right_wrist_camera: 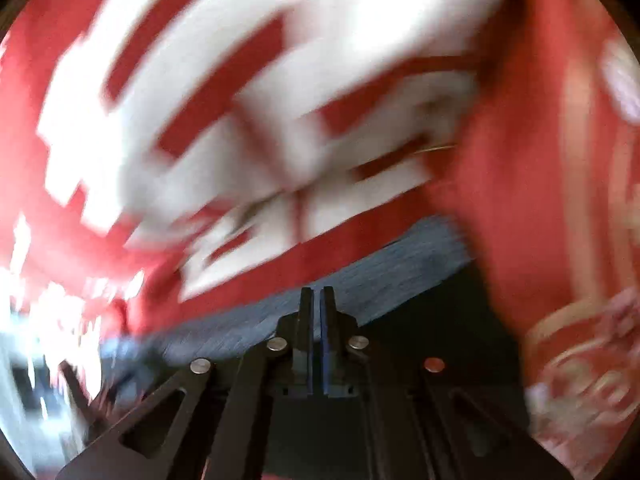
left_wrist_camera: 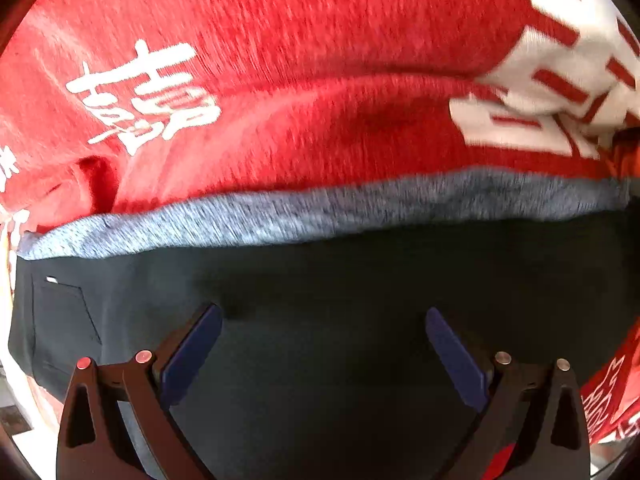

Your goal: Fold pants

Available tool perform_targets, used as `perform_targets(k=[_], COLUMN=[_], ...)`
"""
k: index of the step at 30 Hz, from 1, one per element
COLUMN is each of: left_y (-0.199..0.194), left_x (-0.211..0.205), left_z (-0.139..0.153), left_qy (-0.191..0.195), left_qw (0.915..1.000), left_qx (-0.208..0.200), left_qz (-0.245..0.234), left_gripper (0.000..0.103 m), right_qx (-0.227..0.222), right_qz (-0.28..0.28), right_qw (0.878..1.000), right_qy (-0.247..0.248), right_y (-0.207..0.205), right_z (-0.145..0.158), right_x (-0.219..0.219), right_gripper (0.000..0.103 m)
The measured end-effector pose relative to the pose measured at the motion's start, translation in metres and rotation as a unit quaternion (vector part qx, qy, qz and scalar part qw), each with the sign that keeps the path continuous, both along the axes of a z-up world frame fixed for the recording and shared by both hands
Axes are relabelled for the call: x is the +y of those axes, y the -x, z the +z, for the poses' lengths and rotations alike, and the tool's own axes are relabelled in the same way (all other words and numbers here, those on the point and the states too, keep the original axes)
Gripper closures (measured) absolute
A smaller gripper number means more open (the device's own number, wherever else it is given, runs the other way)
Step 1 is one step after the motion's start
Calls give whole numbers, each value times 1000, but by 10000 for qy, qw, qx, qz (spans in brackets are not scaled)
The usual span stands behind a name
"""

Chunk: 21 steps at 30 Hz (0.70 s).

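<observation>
there, dark smooth pants (left_wrist_camera: 320, 360), heathered-grey waistband (left_wrist_camera: 280, 216)

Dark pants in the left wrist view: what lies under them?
The dark pants lie on a red cloth with white characters, showing beyond the grey waistband and at the right edge. What the cloth itself rests on is covered.
</observation>
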<state>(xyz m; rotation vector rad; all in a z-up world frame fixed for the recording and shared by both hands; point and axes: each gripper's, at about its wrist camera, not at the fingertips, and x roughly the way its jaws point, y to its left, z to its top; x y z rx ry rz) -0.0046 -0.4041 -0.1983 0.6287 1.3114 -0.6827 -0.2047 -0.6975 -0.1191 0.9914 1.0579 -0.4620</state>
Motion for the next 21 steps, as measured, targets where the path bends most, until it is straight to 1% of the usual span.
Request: perform_targets(k=[1, 2, 3, 4, 6, 7, 8, 9, 10, 11, 13, 14, 16, 17, 18, 19, 21], left_y=[2, 3, 4, 3, 0, -2, -1, -2, -2, -2, -4, -4, -5, -6, -7, -10, -14], left_x=[2, 4, 5, 5, 8, 8, 9, 11, 12, 13, 16, 17, 18, 18, 18, 20, 19], left_z=[-2, -2, -2, -2, -4, -5, -4, -6, -7, -7, -10, -11, -11, -11, -9, -6, -3], left_qy=[26, 76, 107, 127, 170, 191, 209, 233, 256, 279, 329, 349, 368, 350, 341, 395, 525], left_qw=[10000, 10000, 9999, 9999, 9998, 9998, 9997, 9997, 9996, 9996, 9994, 9994, 9993, 9993, 9993, 9991, 9984], left_qx=[-14, -47, -65, -50, 31, 60, 72, 77, 72, 66, 54, 49, 58, 80, 105, 96, -30], left_qz=[-26, -21, -25, -22, 24, 34, 34, 25, 18, 16, 23, 27, 49, 72, 111, 148, 197], left_gripper=[0, 0, 0, 0, 0, 0, 0, 0, 0, 0, 0, 0, 0, 0, 0, 0, 0], right_qx=[-32, -98, -133, -157, -178, -220, -247, -270, -295, -290, -146, 1, 340, 492, 688, 774, 719], right_qz=[368, 950, 1320, 1692, 2343, 2579, 2752, 2921, 3165, 3318, 3785, 3947, 4069, 4079, 4031, 3995, 4004], right_qw=[9993, 9952, 9907, 9847, 9707, 9646, 9598, 9548, 9470, 9417, 9241, 9176, 9119, 9113, 9124, 9134, 9132], right_qy=[77, 209, 300, 390, 497, 497, 494, 480, 463, 480, 503, 479, 417, 291, 147, 100, 263], right_y=[-8, -21, -30, -40, -59, -68, -75, -90, -101, -108, -121, -128, -139, -140, -141, -141, -141], right_z=[4, 12, 17, 20, 25, 27, 27, 23, 22, 18, 9, 3, -15, -22, -30, -33, -26], right_x=[9, 22, 32, 41, 56, 61, 65, 71, 76, 80, 92, 97, 104, 103, 100, 98, 97], right_gripper=[89, 86, 85, 83, 76, 74, 69, 63, 60, 57, 57, 57, 57, 65, 97, 96, 96])
